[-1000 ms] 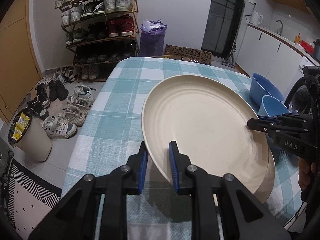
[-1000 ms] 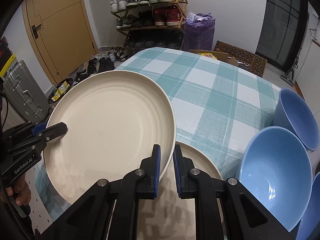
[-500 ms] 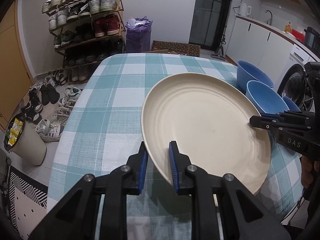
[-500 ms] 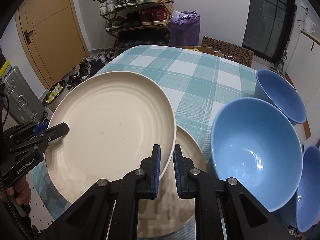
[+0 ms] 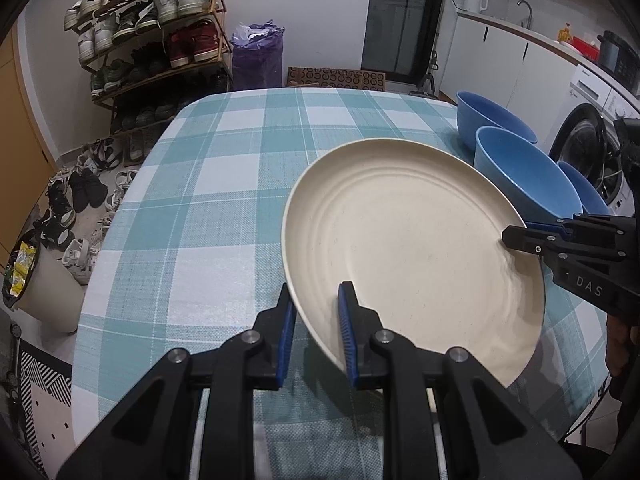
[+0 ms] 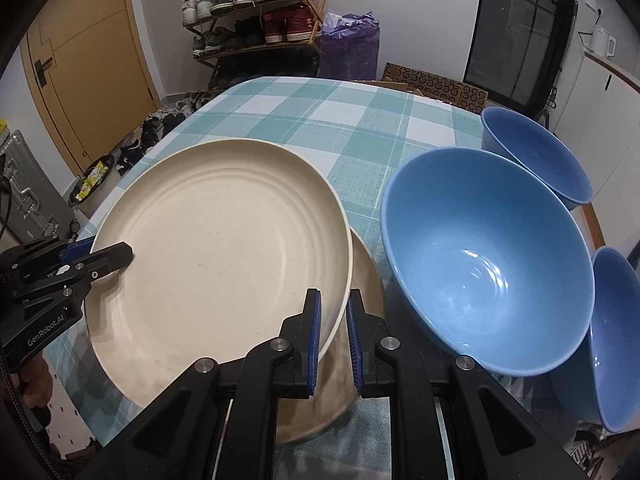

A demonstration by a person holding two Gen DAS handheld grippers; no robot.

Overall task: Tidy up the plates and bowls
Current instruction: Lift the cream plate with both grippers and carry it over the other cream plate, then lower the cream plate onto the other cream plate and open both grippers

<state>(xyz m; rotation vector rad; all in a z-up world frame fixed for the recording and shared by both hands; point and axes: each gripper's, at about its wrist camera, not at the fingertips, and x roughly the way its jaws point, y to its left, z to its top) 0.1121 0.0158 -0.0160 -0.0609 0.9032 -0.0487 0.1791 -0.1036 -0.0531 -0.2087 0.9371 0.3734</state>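
Note:
A cream plate (image 5: pixel 412 248) (image 6: pixel 224 248) hangs just above the checked table (image 5: pixel 224 184), held by both grippers. My left gripper (image 5: pixel 318 312) is shut on its near-left rim. My right gripper (image 6: pixel 332 320) is shut on the opposite rim, and it shows at the right in the left wrist view (image 5: pixel 520 236). A second cream plate (image 6: pixel 360 312) lies on the cloth under the held one, mostly covered by it. Three blue bowls stand to the right: a large near one (image 6: pixel 488 260) (image 5: pixel 524 176), a far one (image 6: pixel 536 156) (image 5: pixel 492 116) and one at the table's right edge (image 6: pixel 616 336).
The table's left part (image 5: pixel 180 216) is checked cloth with nothing on it. Beyond it stand a shoe rack (image 5: pixel 152 32), a purple bag (image 5: pixel 258 54) and shoes on the floor (image 5: pixel 76 200). A washing machine (image 5: pixel 592 136) and white cabinets are at the right. A person's hand (image 6: pixel 34 376) holds the left gripper.
Both grippers carried the held plate rightward and a little lower, toward the blue bowls. The lower plate is now mostly hidden beneath it, and a third bowl has come into view.

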